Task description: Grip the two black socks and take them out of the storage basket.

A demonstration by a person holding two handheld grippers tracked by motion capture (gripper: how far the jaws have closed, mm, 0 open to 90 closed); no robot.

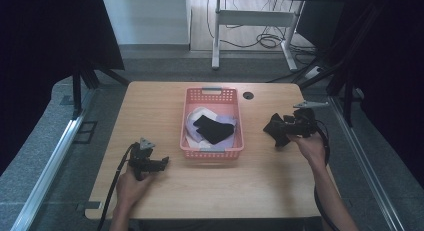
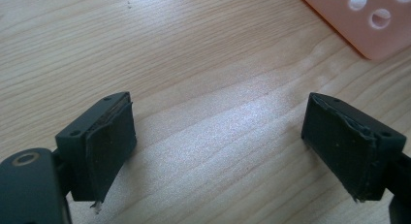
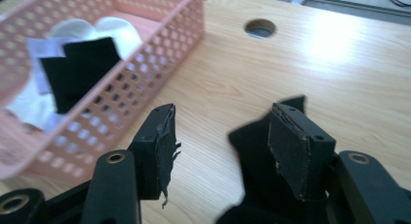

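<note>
Wooden counter [image 1: 220, 181] carries pink basket [image 1: 212, 94]; left tool [image 2: 218, 136] gapes wide, right tool [image 3: 220, 136] wide beside black cloth [image 3: 252, 151].

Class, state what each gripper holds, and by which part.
Left gripper: nothing. Right gripper: jaws apart, black cloth against one jaw, not clamped.

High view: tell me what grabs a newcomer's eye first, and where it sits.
The pink basket at the middle of the wooden table stands out first, with a black cloth lying on pale cloths inside it. To its right, the right claw is open beside another black cloth piece. The left claw waits open over bare wood near the basket's front left corner.
</note>
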